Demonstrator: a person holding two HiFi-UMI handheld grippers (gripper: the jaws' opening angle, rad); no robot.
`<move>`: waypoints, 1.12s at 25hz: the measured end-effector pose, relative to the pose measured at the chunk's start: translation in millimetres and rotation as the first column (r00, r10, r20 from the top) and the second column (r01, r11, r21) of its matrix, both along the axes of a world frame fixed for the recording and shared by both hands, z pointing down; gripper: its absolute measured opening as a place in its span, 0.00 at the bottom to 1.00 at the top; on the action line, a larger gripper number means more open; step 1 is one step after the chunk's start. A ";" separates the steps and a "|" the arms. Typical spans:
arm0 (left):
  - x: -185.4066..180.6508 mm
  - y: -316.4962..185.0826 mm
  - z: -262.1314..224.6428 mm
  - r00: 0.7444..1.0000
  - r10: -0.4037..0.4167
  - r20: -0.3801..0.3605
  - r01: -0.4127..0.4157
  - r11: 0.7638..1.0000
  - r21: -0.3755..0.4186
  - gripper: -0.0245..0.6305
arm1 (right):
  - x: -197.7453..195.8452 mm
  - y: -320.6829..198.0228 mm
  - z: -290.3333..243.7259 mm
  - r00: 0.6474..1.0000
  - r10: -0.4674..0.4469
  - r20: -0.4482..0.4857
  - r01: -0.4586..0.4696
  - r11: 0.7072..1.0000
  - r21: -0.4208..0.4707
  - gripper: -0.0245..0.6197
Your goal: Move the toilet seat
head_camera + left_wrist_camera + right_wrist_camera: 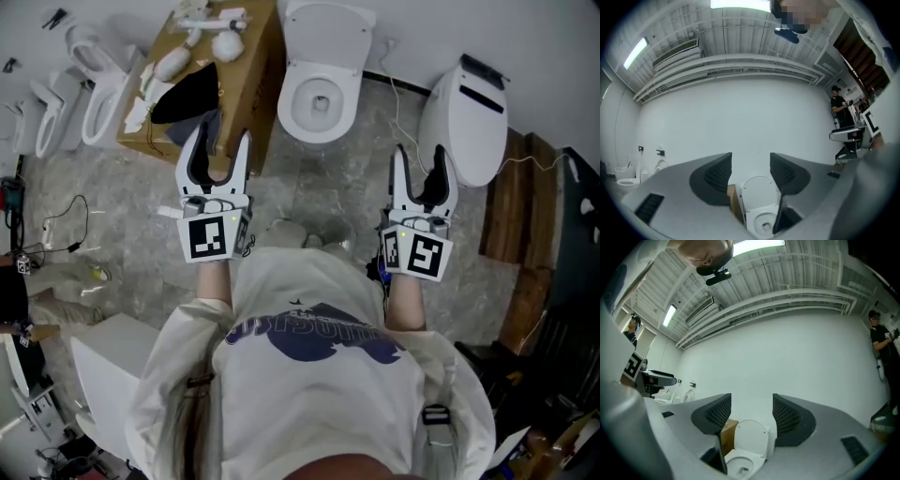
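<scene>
**Head view: both claws spread and empty, seat not yet touched**

The left claw [223, 133] is held out in front of the person, jaws spread. The left gripper view shows nothing in the gap but the far wall and the toilet beyond. The right claw [420, 150] matches it: spread, empty, roughly level, and well apart from its partner. Neither touches anything.

Out past the claws, a white toilet [349, 89] stands on the floor [309, 187] against the wall. Its toilet seat [328, 28] is tipped up behind the open bowl, and both gripper views show it standing upright there. I cannot tell whether the ring is raised along with the lid.

Just to the left of the toilet sits a cardboard box [258, 66] holding white parts. To the right a bulkier detached seat unit [464, 122] with a trailing cord lies on the floor. I cannot say which of the two seats the task means.

By my reckoning none of the task is done. The claws look readied but are well short of either seat, so the reach, the grip and the move itself are all left to do.
</scene>
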State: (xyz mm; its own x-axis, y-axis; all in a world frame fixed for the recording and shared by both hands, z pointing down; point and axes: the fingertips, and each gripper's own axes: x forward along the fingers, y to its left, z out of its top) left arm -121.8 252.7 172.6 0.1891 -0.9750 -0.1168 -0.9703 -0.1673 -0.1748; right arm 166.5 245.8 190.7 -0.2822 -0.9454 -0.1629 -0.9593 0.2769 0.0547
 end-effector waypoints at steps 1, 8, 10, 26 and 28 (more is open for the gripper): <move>-3.2 -1.5 0.2 1.000 -0.009 0.000 0.009 1.000 -0.001 0.40 | -0.4 -1.8 1.0 1.000 -0.004 0.001 0.004 1.000 -0.003 0.46; -26.7 -35.2 12.5 0.999 -0.048 0.002 0.048 0.999 -0.016 0.41 | -1.5 -34.0 21.7 1.000 0.007 0.004 -0.007 0.999 -0.046 0.47; -33.9 -52.7 15.5 0.999 -0.050 -0.004 0.050 0.999 -0.020 0.41 | -4.8 -48.1 26.0 1.000 0.018 -0.002 -0.018 0.998 -0.056 0.47; -91.0 -298.1 29.5 0.998 0.056 -0.026 -0.058 0.996 -0.074 0.45 | -55.8 -244.9 39.0 0.991 0.133 0.026 -0.127 0.981 -0.149 0.50; -98.5 -324.4 29.0 0.997 0.069 -0.027 -0.071 0.995 -0.068 0.45 | -64.6 -267.4 41.6 0.990 0.140 0.026 -0.134 0.979 -0.154 0.51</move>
